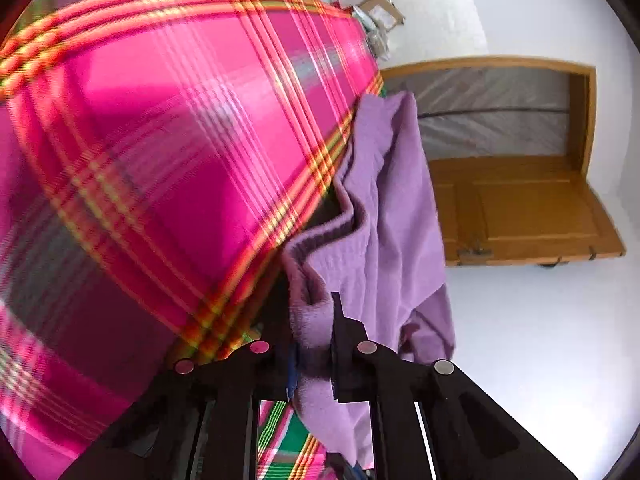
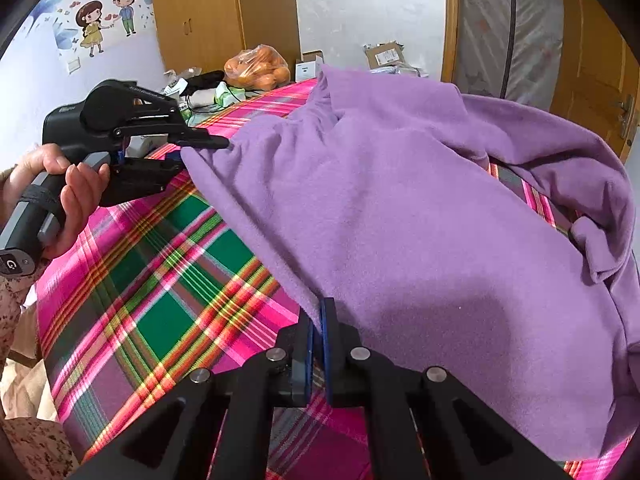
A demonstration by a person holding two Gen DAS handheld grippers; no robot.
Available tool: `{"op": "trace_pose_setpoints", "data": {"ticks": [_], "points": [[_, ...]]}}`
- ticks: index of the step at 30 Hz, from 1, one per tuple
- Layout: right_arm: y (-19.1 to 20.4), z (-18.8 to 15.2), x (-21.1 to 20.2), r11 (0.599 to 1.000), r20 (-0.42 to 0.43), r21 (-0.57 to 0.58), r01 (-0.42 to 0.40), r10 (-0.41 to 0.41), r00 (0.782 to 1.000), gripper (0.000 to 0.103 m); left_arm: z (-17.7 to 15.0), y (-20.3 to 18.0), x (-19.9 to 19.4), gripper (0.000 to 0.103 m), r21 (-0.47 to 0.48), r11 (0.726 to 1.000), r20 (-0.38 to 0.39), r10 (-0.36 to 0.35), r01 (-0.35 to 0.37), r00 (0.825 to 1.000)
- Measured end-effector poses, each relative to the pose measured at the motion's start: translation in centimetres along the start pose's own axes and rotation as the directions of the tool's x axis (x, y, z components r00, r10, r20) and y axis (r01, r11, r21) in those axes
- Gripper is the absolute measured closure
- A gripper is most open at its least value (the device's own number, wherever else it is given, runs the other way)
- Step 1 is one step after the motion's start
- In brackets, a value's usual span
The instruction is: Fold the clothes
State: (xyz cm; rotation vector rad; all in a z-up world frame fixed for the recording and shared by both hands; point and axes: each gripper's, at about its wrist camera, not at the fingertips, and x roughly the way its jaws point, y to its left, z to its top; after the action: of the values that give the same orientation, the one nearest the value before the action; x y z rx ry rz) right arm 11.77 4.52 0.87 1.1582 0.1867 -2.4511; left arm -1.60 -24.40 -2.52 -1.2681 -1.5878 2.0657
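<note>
A purple fleece garment (image 2: 400,208) lies spread over the right and far part of a pink-and-green plaid cloth (image 2: 160,280) that covers the work surface, with its right side bunched and rumpled where a sleeve or edge curls back near the cloth's border. The right gripper (image 2: 317,344) has its jaws pressed together on the near edge of the garment, and the left gripper (image 2: 192,148), held in the person's left hand (image 2: 68,196), pinches the far-left corner of the same edge, so the fleece is stretched in a line between the two. In the left wrist view the fleece hangs in folds between that gripper's fingers (image 1: 344,344) while the plaid fills the left of the picture. No clean fold shows: the garment is open and loosely laid, neither squared nor stacked. Judging by that, most of the folding remains, though whether this edge is being lifted to fold over or drawn flat cannot be settled. A bag of oranges (image 2: 258,68) sits at the far end.
</note>
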Motion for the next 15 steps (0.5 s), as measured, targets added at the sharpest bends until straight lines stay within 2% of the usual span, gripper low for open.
{"op": "trace_pose_setpoints", "data": {"ticks": [4,8,9,12,15], "points": [[1.8,0.7,-0.3,0.999,0.018,-0.042,-0.029,0.030,0.999,0.099,0.7,0.2,-3.6,0.092,0.014,1.000,0.084,-0.020,0.018,0.996],[3.8,1.4,-0.1,0.995,0.021,-0.080,-0.053,0.055,0.998,0.100,1.3,0.3,-7.4,0.092,0.031,0.999,0.169,-0.037,0.032,0.985],[4.2,1.5,0.0,0.994,0.017,-0.086,-0.068,0.069,0.997,0.100,1.5,0.4,-8.4,0.095,0.036,0.999,0.192,-0.041,0.034,0.980],[5.6,1.7,0.5,0.988,0.004,-0.103,-0.112,0.113,0.994,0.100,2.1,1.5,-11.9,0.096,0.043,0.999,0.269,-0.028,0.018,0.963],[7.3,1.7,1.1,0.977,-0.014,-0.141,-0.161,0.160,0.987,0.102,2.4,2.8,-13.8,0.096,0.029,1.000,0.288,0.003,-0.011,0.958]]}}
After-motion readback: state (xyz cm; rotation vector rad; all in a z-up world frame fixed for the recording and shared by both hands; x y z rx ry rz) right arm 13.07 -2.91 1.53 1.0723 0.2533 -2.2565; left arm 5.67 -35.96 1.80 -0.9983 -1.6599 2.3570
